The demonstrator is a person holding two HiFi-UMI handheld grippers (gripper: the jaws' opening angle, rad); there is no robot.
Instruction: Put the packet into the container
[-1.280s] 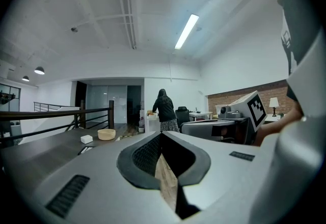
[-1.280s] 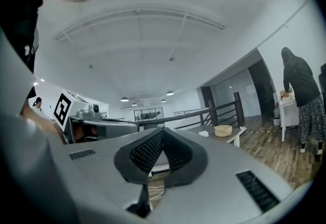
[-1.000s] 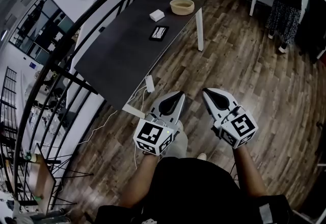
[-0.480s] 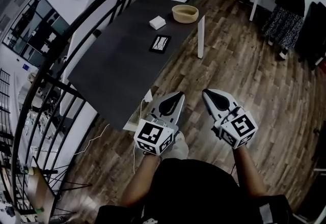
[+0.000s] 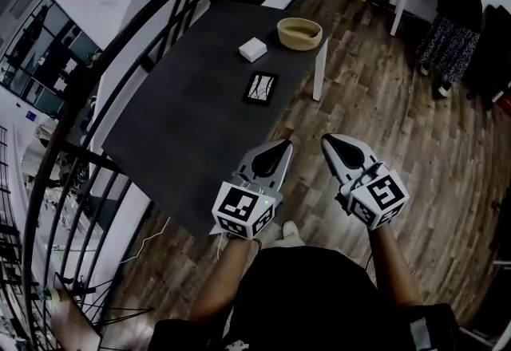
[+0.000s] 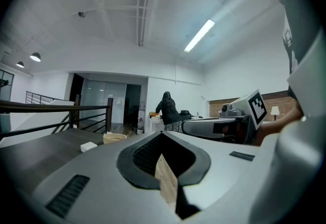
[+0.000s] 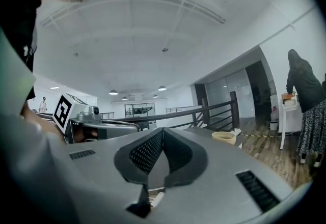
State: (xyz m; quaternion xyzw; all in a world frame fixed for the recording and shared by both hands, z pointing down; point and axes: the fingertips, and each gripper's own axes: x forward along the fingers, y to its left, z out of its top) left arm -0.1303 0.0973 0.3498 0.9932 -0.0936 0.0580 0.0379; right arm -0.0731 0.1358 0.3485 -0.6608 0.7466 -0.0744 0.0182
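Left hand-held gripper [image 5: 274,156]: jaws together, empty
Right hand-held gripper [image 5: 342,148]: jaws together, empty
Packet [image 5: 261,88]: flat on counter [image 5: 184,118], well ahead of both
Container [image 5: 299,33]: counter's far corner
White box [image 5: 253,49]: beside container, beyond packet

Two forearms [image 5: 217,287] reach up from the bottom centre of the head view. The left gripper [image 5: 278,148] and right gripper [image 5: 330,141] sit side by side at mid-frame, pointing toward the top. Each has its jaws closed together, holding nothing.
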